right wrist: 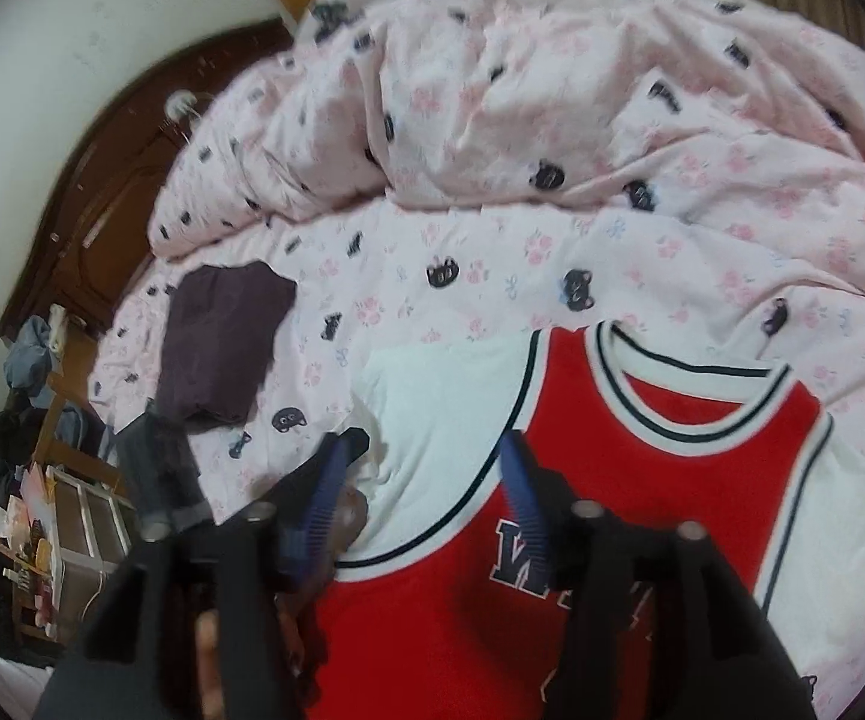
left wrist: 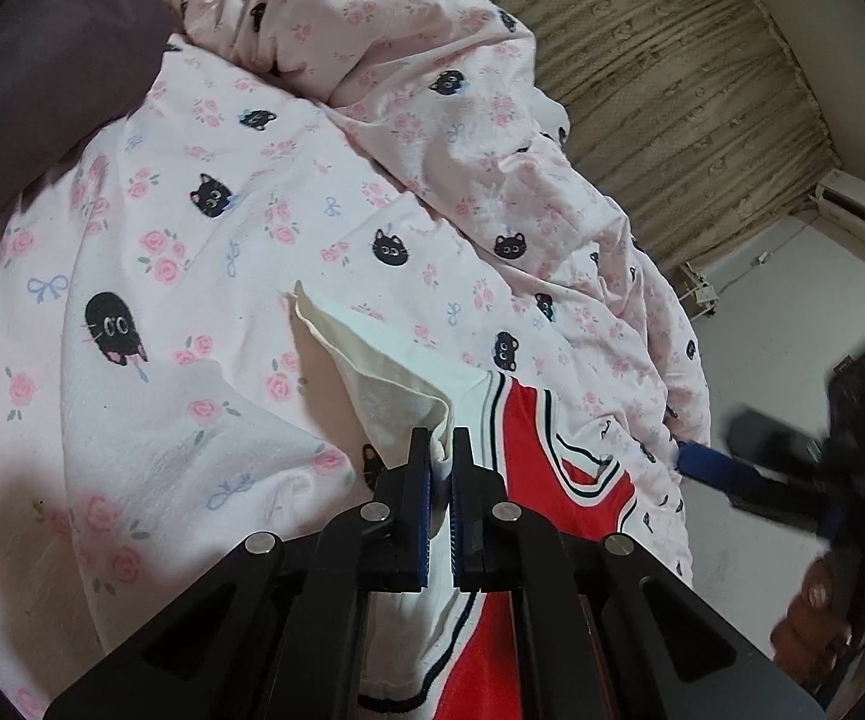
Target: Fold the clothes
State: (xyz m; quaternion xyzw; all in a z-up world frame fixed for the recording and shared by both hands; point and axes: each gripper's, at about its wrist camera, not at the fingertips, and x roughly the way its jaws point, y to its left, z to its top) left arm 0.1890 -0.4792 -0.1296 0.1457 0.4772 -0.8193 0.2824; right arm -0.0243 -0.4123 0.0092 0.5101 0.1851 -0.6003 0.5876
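The red-and-white jersey [right wrist: 642, 480] lies face-up on the cat-print sheet [left wrist: 192, 240]. The left gripper [left wrist: 441, 450] pinches its white sleeve [left wrist: 372, 372] shut; the right gripper [right wrist: 426, 480] hovers wide, holding nothing. A thin pinch could slip, collapsing the fold.

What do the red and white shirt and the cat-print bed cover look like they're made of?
The red and white shirt looks like a soft, matte knit, probably cotton jersey: its white sleeve hangs limp and shows a slightly fuzzy surface. The cat-print bed cover looks like thin woven cotton, matte, with fine sharp creases. Neither can be told for sure.
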